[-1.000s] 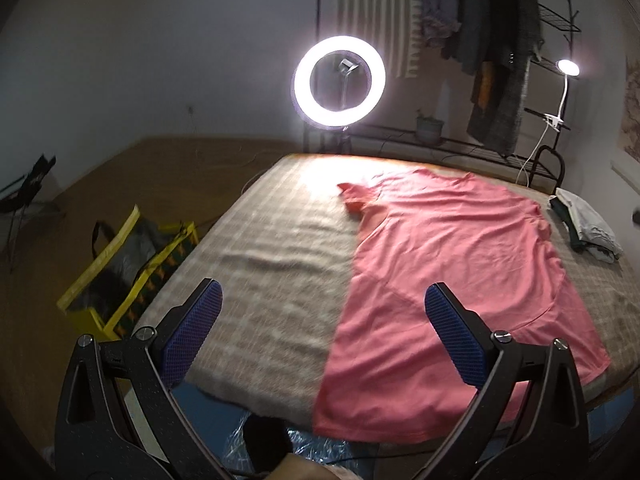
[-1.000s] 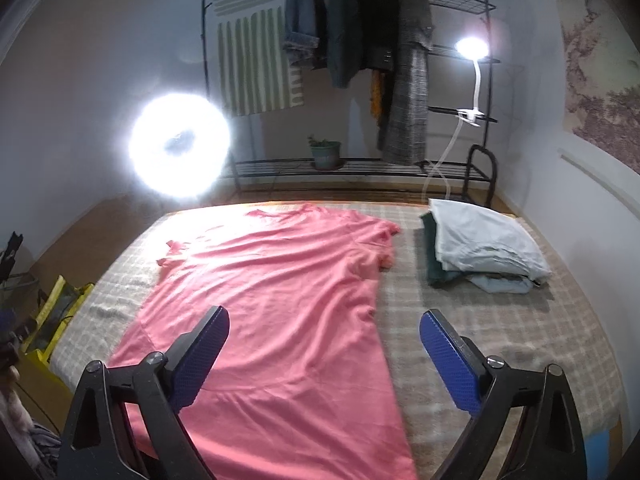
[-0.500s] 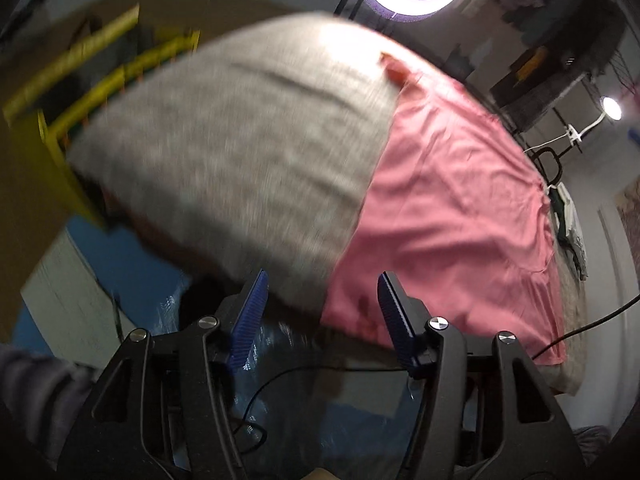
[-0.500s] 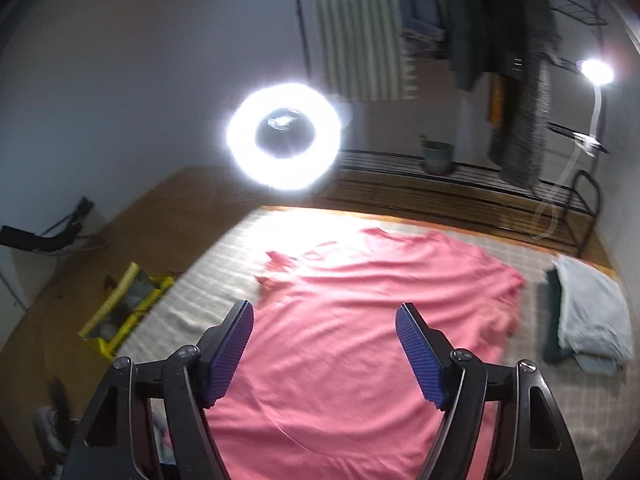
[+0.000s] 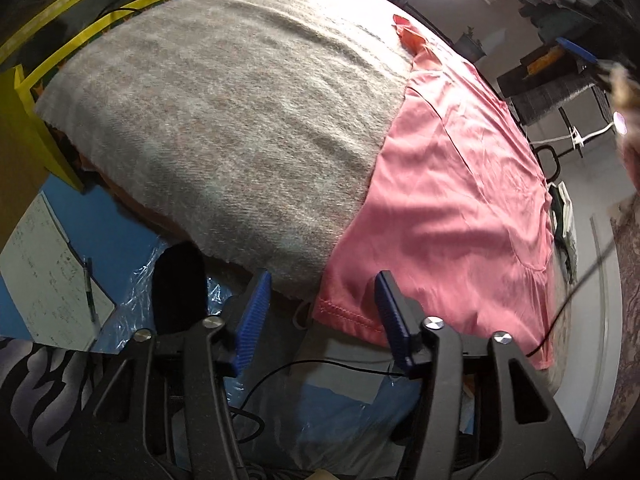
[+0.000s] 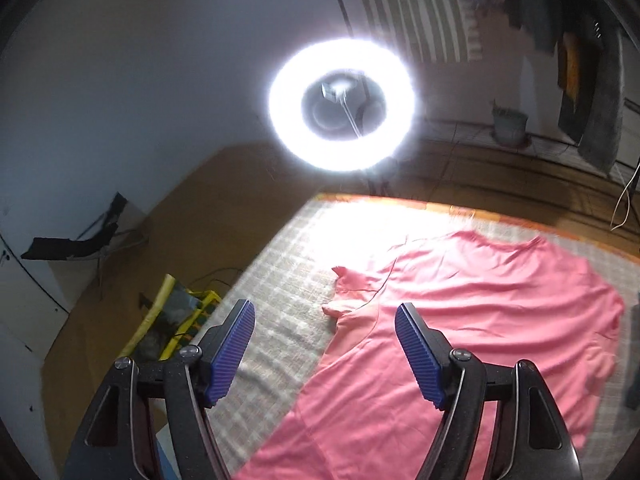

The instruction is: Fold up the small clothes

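Two claws in view, both spread wide and holding nothing. Left claw (image 5: 320,316) low at the near edge of the bed, blue ribbed pads either side of the near-left hem corner of the pink short-sleeved T-shirt (image 5: 452,200), just short of the fabric and not touching it. Spread flat over the right part of the grey checked woollen blanket (image 5: 224,112) covering the bed, collar end far, hem end near, with soft wrinkles across the body. Right claw (image 6: 326,352) raised above the bed, aimed toward the far left, the shirt's crumpled left sleeve (image 6: 344,300) seen between its pads and well below them. Same pink T-shirt (image 6: 480,312) stretching off to the right in that view, over the blanket (image 6: 288,264). Glowing white ring light (image 6: 340,106) on a stand beyond the far edge of the bed. Yellow-trimmed bag (image 6: 172,320) on the brown floor to the left of the bed. Open white notebook with a pen (image 5: 48,272) on blue sheeting at the near left, below the bed's edge. Small folded pile of clothes (image 5: 564,216) at the far right of the bed.
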`<state>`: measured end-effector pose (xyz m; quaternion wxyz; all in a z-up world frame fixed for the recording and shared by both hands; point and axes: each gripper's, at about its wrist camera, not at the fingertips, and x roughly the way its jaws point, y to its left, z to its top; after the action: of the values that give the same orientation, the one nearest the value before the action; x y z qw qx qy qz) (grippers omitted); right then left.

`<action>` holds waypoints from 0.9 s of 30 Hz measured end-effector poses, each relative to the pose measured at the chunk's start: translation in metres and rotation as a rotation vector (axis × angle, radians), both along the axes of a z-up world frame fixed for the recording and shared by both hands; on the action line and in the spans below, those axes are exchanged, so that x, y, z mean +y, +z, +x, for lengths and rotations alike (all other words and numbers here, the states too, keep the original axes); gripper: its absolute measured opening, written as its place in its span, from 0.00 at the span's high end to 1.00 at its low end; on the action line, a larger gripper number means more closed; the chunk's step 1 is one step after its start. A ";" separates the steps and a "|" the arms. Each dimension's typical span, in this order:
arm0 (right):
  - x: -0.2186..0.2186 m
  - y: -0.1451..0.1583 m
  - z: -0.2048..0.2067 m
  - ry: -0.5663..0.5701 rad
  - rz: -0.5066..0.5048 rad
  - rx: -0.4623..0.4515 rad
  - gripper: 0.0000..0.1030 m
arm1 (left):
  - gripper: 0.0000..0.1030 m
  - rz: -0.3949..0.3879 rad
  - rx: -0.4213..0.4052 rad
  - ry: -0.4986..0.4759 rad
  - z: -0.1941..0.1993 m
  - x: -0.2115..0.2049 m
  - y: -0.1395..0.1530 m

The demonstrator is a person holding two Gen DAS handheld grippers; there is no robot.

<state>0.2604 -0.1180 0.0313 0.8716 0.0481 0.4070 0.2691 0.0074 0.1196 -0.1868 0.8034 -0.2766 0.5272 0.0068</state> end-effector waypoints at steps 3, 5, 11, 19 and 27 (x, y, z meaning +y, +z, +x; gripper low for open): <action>0.023 -0.031 0.031 -0.011 -0.025 0.052 0.27 | 0.59 -0.028 0.021 -0.013 0.004 -0.002 -0.006; 0.037 -0.052 0.049 -0.019 -0.038 0.093 0.27 | 0.64 -0.055 0.018 -0.016 0.005 -0.002 -0.006; 0.076 -0.107 0.088 -0.012 -0.117 0.150 0.27 | 0.78 -0.069 0.011 -0.024 0.008 -0.005 -0.004; 0.100 -0.140 0.119 0.001 -0.217 0.163 0.27 | 0.95 -0.084 -0.002 -0.013 0.004 0.001 0.001; 0.131 -0.179 0.137 0.035 -0.320 0.183 0.27 | 1.00 -0.052 -0.080 -0.046 -0.001 -0.002 0.019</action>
<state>0.3972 0.0131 -0.1478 0.8226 -0.0739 0.5230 0.2107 0.0063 0.1178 -0.1675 0.8162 -0.2854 0.5010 -0.0363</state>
